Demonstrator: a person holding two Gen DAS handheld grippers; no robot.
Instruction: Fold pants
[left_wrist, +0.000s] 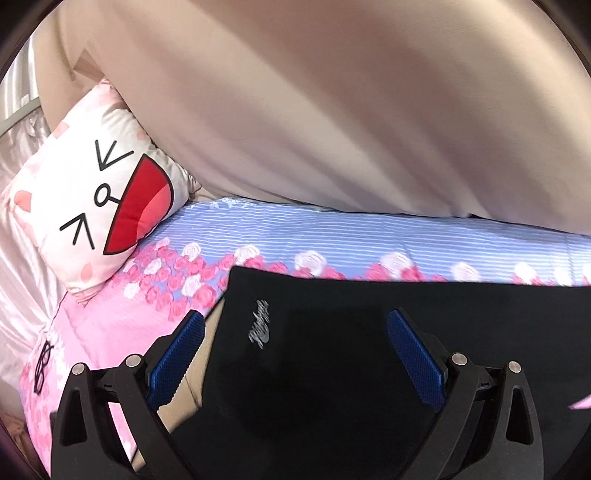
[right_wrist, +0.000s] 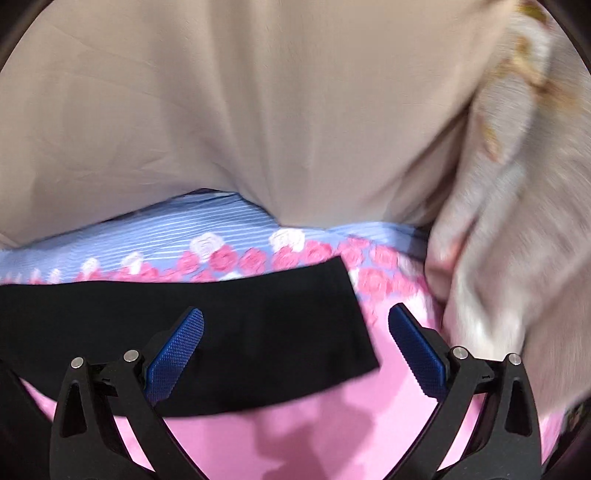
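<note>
Black pants (left_wrist: 332, 354) lie flat on a pink and blue floral bedsheet (left_wrist: 258, 229). In the left wrist view a silver script logo (left_wrist: 259, 324) marks the pants near their left edge. My left gripper (left_wrist: 295, 350) is open above the pants, its blue pads wide apart. In the right wrist view a pant-leg end (right_wrist: 240, 332) lies across the sheet (right_wrist: 295, 424). My right gripper (right_wrist: 295, 347) is open and empty; its left pad (right_wrist: 173, 358) is over the black cloth, its right pad over pink sheet.
A cat-face pillow (left_wrist: 92, 206) leans at the left. A large beige duvet (left_wrist: 332, 110) is piled along the far side and also shows in the right wrist view (right_wrist: 258, 110). A pale floral blanket (right_wrist: 517, 221) is bunched at the right.
</note>
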